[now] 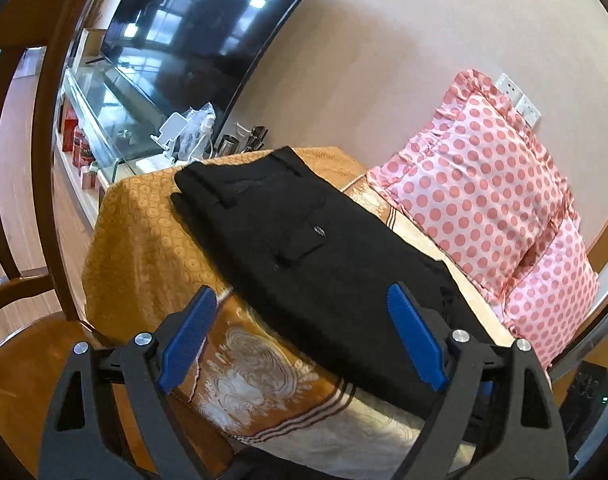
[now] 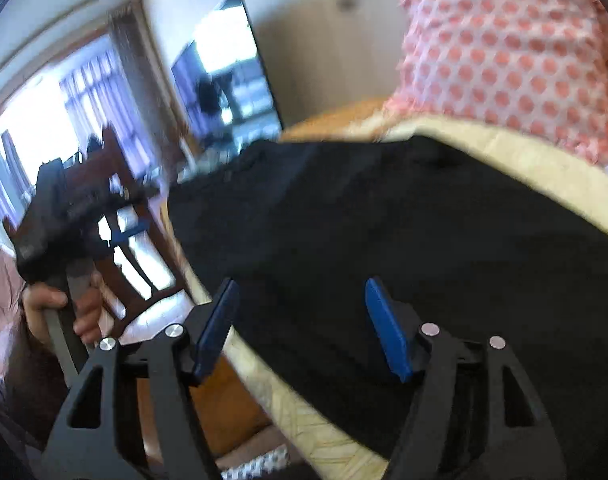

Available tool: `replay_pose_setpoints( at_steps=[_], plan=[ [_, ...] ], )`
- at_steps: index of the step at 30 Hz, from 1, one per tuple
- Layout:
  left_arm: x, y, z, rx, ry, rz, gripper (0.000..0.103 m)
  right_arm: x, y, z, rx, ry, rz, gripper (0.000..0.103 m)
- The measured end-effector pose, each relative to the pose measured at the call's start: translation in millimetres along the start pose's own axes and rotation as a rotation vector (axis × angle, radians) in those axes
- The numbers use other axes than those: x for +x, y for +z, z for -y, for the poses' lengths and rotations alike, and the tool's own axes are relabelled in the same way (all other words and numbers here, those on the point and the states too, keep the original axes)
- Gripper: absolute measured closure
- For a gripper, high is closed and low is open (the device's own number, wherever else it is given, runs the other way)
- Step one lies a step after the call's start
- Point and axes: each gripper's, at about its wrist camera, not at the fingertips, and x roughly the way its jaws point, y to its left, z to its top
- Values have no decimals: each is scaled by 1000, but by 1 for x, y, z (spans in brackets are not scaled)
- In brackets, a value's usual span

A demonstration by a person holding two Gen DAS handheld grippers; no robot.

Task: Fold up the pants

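Black pants point(image 1: 304, 248) lie folded into a long flat stack on the orange and cream bedspread point(image 1: 143, 240), back pocket up. My left gripper point(image 1: 304, 320) is open and empty, held above the near end of the pants. In the right wrist view the pants point(image 2: 384, 232) fill the middle, blurred. My right gripper point(image 2: 299, 312) is open and empty just above their near edge. The left gripper's body point(image 2: 59, 216) and the hand holding it show at the left.
Two pink polka-dot pillows point(image 1: 484, 184) lean against the wall to the right of the pants. A dark wooden chair point(image 1: 31, 200) stands to the left. A television point(image 1: 191, 32) and a glass cabinet with small items stand beyond the bed.
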Motion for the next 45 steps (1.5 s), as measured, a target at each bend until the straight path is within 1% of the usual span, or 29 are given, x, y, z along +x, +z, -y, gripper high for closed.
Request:
replay_pose_setpoints(
  at_steps=[1,2,3,4,5,7,9,11,14,16,19,21,23,27,28,29,33,34,36,37,38,41,42,45],
  plan=[
    [0,2,-2,-10,-1,3,14,2,0,9,32,-40,-9,34],
    [2,6,-5,-27,-1,3,14,16,-3,16,43,-74,-105,34],
    [3,8,-7,-38,2,1,14,21,-7,18,40,-77,-143,34],
    [5,12,-10,-52,8,-2,14,15,-10,14,4,-88,-95,26],
    [8,17,-13,-73,14,-7,14,16,-12,15,8,-88,-115,24],
    [15,25,-20,-105,22,-14,15,16,-14,19,24,-76,-105,22],
    [20,33,-26,-130,34,-22,15,16,-14,25,38,-64,-98,22],
    [28,41,-33,-166,23,-40,15,15,-14,23,39,-58,-95,22],
    [40,48,-40,-206,12,-97,15,16,-13,22,31,-63,-93,22],
    [46,48,-45,-244,30,-126,15,13,-10,11,29,-61,-90,22],
    [45,45,-46,-255,33,-119,15,13,-10,11,29,-57,-86,22],
    [48,47,-45,-263,21,-122,15,11,-12,10,26,-53,-83,20],
    [52,48,-44,-284,-7,-142,15,12,-12,9,16,-54,-81,19],
    [60,47,-44,-350,-96,-188,15,11,-13,7,3,-57,-74,18],
    [60,48,-43,-348,-86,-180,16,11,-13,7,3,-55,-73,18],
    [60,48,-43,-348,-77,-172,19,10,-14,7,3,-52,-71,18],
    [63,50,-50,-396,-68,-154,25,9,-15,6,-6,-51,-65,18],
    [64,51,-50,-411,-61,-151,29,8,-15,5,-9,-51,-63,18],
    [64,50,-50,-411,-40,-138,47,7,-16,5,-11,-50,-60,18],
    [66,48,-47,-383,-2,-126,71,6,-17,5,-10,-47,-59,18],
    [67,48,-44,-356,27,-117,87,4,-17,6,-5,-42,-57,18],
    [65,46,-32,-272,65,-72,95,-3,-18,11,25,-18,-52,18],
    [63,47,-28,-251,67,-59,96,-8,-18,13,38,-12,-47,18],
    [53,53,2,-122,72,4,97,-25,-20,23,78,0,-22,18]
  ],
)
